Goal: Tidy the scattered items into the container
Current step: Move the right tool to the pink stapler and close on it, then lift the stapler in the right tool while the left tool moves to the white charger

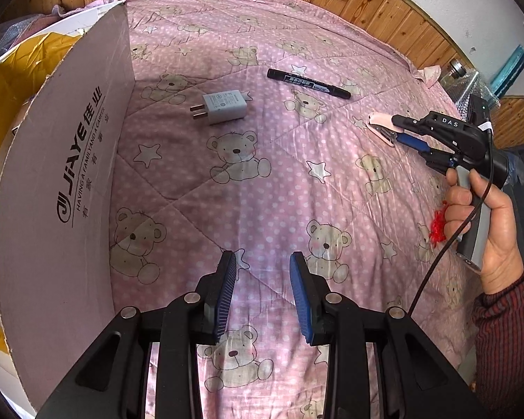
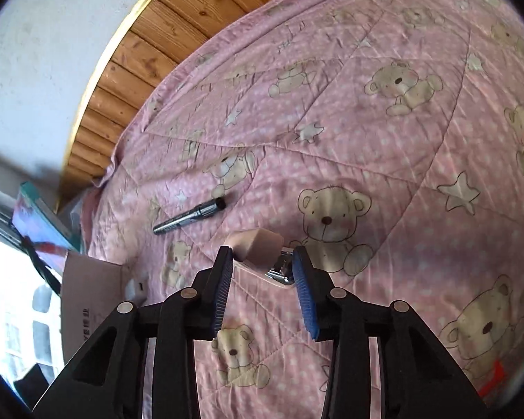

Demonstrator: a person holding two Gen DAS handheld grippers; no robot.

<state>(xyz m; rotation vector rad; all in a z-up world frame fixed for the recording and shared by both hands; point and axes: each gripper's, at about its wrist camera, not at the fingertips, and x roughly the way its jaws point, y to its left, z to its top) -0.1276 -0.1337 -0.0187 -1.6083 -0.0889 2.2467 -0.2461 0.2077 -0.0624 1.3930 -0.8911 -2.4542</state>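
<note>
We note three loose items on the bed quilt; cardboard box stands at the left edge, open top, yellow liner inside.

Item in hand: pink stapler, lying on the quilt. Right tongs are spread wide w/ the stapler between the blue pads, not yet closed on it; contact on either side cannot be confirmed. Left tongs also wide, nothing between them, hovering above the quilt near the box wall.

Handling, our judgement: stapler is rigid, plastic shell over metal, moderately heavy for its size. Smooth shell may slip; hinged top may give if squeezed top-to-bottom. Rec. gripping across the two flat sides, mid-body, not at the metal nose. Quilt is soft, so pressing down will sink it.

Others: white charger plug, light, hard, boxy. Black marker, light, round, apt to roll.

Obscured: box interior mostly out of view, contents unknown. Stapler's rear half hidden by the pads. Red object by the right hand, unidentified. Right view blurred at edges.
</note>
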